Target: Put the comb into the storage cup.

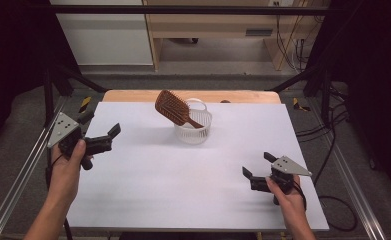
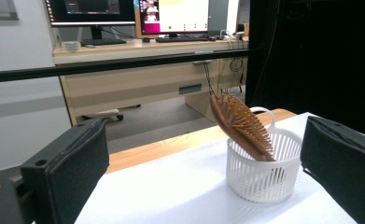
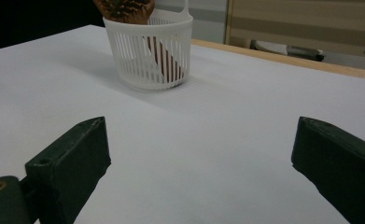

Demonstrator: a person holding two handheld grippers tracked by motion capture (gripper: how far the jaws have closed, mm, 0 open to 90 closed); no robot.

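A brown wooden hairbrush point(image 1: 173, 107) stands handle-down in a small white slatted basket point(image 1: 193, 133) near the table's far middle, its bristled head leaning out to the left over the rim. The left gripper view shows the hairbrush point(image 2: 240, 125) in the basket point(image 2: 262, 175) ahead and to the right; the right gripper view shows the basket point(image 3: 148, 52) with the hairbrush handle point(image 3: 159, 56) inside. My left gripper point(image 1: 103, 126) hovers open at the table's left edge, empty. My right gripper point(image 1: 258, 165) is open near the front right, also empty.
The table is covered by a white sheet point(image 1: 198, 170), with a wooden strip point(image 1: 133, 96) along the far edge. Metal rails point(image 1: 13, 185) run down both sides. A wooden desk point(image 2: 138, 70) with monitors stands beyond the table.
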